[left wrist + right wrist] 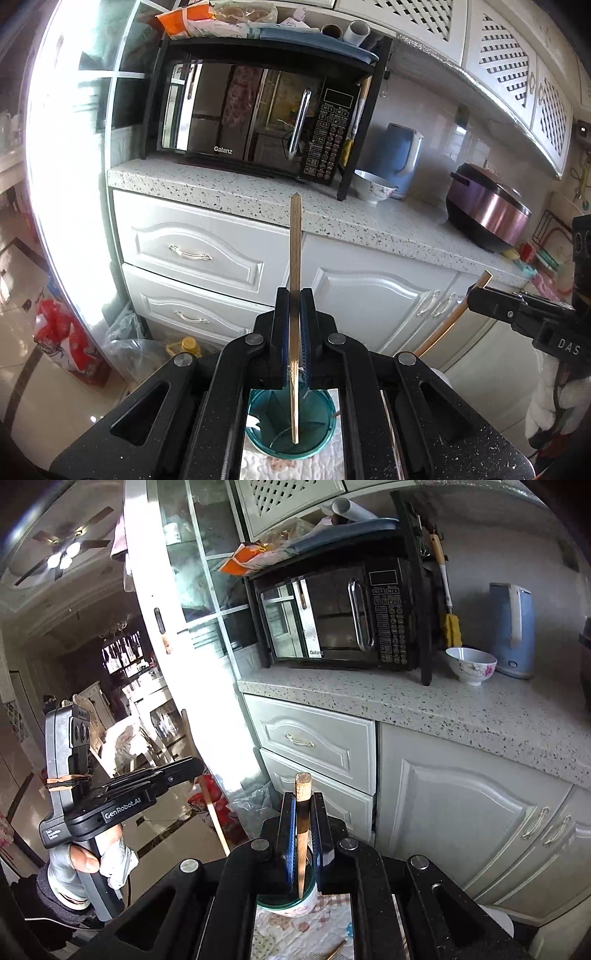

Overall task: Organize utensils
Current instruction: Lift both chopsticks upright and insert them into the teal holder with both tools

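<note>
A chopstick [295, 258] is clamped upright between the pads of the left gripper [294, 295], its lower end hanging over the mouth of a teal cup [258, 439] on a patterned cloth [258, 467]. A second, round-ended chopstick [303, 794] is pinched in the right gripper [303, 801], above the same cup [295, 904]. Both sticks are gripped along a narrow line, so a tilt or swing could be caused by any wrist roll; the rim could then be struck, the cup tipped, or the two sticks knocked together
</note>
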The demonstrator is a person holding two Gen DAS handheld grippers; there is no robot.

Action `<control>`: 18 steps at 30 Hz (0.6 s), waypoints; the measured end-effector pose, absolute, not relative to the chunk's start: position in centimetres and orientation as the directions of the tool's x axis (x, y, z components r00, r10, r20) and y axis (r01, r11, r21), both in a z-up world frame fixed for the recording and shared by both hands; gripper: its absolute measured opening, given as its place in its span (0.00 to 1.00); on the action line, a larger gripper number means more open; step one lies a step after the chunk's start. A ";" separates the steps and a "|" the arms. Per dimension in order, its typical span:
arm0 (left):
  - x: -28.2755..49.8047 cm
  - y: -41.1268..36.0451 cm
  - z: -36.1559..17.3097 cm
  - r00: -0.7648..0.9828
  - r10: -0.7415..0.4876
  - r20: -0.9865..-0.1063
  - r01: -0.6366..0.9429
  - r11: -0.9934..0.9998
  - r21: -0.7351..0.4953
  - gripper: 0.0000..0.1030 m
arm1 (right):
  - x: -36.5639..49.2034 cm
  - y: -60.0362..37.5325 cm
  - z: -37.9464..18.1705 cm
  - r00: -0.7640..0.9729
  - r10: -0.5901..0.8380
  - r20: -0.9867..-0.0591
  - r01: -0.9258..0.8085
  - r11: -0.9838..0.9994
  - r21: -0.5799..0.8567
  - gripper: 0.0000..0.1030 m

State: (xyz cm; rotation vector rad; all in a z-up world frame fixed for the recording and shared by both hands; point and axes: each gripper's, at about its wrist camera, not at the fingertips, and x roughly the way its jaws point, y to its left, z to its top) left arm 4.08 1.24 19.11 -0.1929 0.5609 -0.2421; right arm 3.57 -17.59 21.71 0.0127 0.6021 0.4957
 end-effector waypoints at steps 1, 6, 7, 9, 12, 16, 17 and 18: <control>4.6 1.3 18.7 0.821 -0.271 -0.503 0.165 0.955 -0.245 0.04 | 3.9 -17.1 21.6 0.712 0.449 -0.541 -0.445 0.883 0.147 0.07; 6.6 1.0 15.8 0.820 -0.220 -0.528 0.121 0.969 -0.215 0.04 | 6.3 -15.3 19.9 0.708 0.431 -0.560 -0.436 0.890 0.134 0.07; 6.9 1.0 15.2 0.817 -0.216 -0.535 0.116 0.970 -0.215 0.04 | 6.8 -15.0 19.3 0.709 0.422 -0.565 -0.431 0.893 0.127 0.07; 7.3 0.8 14.0 0.813 -0.203 -0.546 0.105 0.973 -0.206 0.04 | 7.7 -14.5 18.1 0.694 0.417 -0.586 -0.432 0.893 0.124 0.07; 7.9 0.3 12.5 0.807 -0.183 -0.561 0.089 0.978 -0.191 0.04 | 8.8 -14.1 16.1 0.663 0.417 -0.621 -0.432 0.891 0.137 0.07; 8.3 -0.2 10.2 0.782 -0.181 -0.596 0.079 0.978 -0.193 0.04 | 9.9 -14.2 13.4 0.618 0.427 -0.661 -0.425 0.888 0.176 0.07; 8.3 -0.3 9.8 0.776 -0.179 -0.605 0.077 0.979 -0.190 0.04 | 10.2 -14.3 12.8 0.607 0.429 -0.669 -0.421 0.887 0.187 0.07; 8.3 -0.4 9.3 0.769 -0.179 -0.614 0.076 0.979 -0.191 0.04 | 10.4 -14.3 12.2 0.597 0.430 -0.678 -0.417 0.888 0.195 0.07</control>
